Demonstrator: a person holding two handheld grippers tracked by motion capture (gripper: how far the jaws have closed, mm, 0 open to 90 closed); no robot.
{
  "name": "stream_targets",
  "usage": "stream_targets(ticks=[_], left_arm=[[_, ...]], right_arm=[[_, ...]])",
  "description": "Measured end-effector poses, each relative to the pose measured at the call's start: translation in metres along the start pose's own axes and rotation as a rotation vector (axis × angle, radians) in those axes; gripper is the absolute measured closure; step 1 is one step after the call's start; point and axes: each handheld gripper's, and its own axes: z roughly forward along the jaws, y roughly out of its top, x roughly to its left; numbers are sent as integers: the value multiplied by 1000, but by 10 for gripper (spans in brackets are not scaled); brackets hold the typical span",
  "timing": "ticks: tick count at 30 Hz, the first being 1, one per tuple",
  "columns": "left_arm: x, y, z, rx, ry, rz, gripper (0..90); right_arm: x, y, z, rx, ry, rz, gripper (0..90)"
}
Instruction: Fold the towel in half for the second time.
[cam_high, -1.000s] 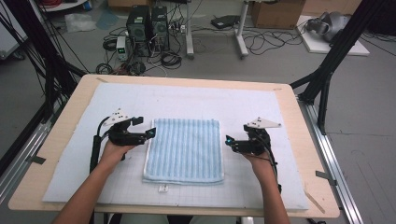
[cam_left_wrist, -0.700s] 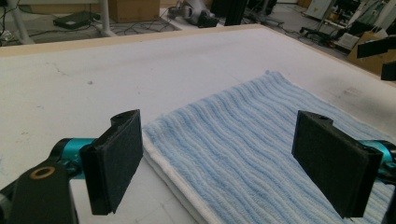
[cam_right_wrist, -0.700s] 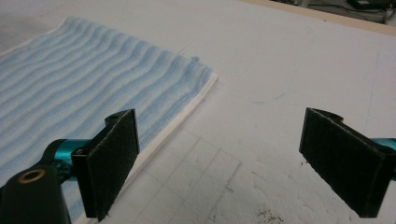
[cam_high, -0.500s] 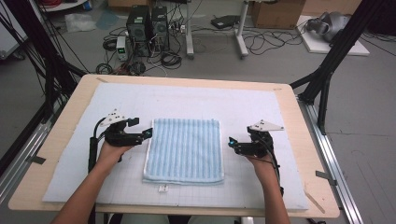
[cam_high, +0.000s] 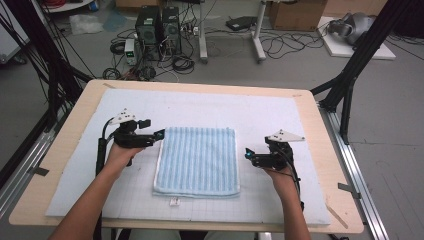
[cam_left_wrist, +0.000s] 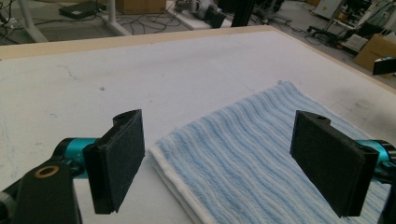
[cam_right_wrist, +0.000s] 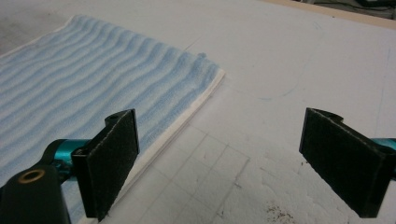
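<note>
Black padded jaws on both your tools stand wide apart, nothing between them. Your left gripper (cam_high: 159, 134) sits at the far left corner of the folded towel (cam_high: 197, 160), jaw tips just at its edge; in the left gripper view (cam_left_wrist: 219, 161) the towel's corner lies between and below the pads, one jaw over bare mat, the other over the cloth. Can't tell whether the pads touch it. Your right gripper (cam_high: 247, 155) sits just off the towel's right edge, near but apart from it; in the right gripper view (cam_right_wrist: 219, 163) the left jaw hangs over the towel's white hem, the right jaw over the gridded mat. Towel: light blue with ribbed stripes, folded flat in roughly a square, white edge layers stacked at the sides, lying at the middle of the white mat (cam_high: 200, 107), slightly toward your side. A small white tag (cam_high: 174, 202) pokes out at its near edge. Mat covers most of the wooden table (cam_high: 75, 107). Beyond the table: floor with computer towers (cam_high: 159, 25), tangled cables and cardboard boxes (cam_high: 295, 12).
</note>
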Motion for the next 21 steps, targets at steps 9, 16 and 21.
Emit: stream_targets(ticks=[9, 16, 21], left_arm=[[23, 5, 25, 81, 34, -43, 215], [34, 1, 53, 169, 70, -39, 266], [37, -4, 67, 218, 93, -11, 333]], right_arm=[[0, -1, 2, 3, 11, 6, 112], [2, -2, 6, 20, 24, 0, 112], [1, -3, 6, 19, 29, 7, 112]])
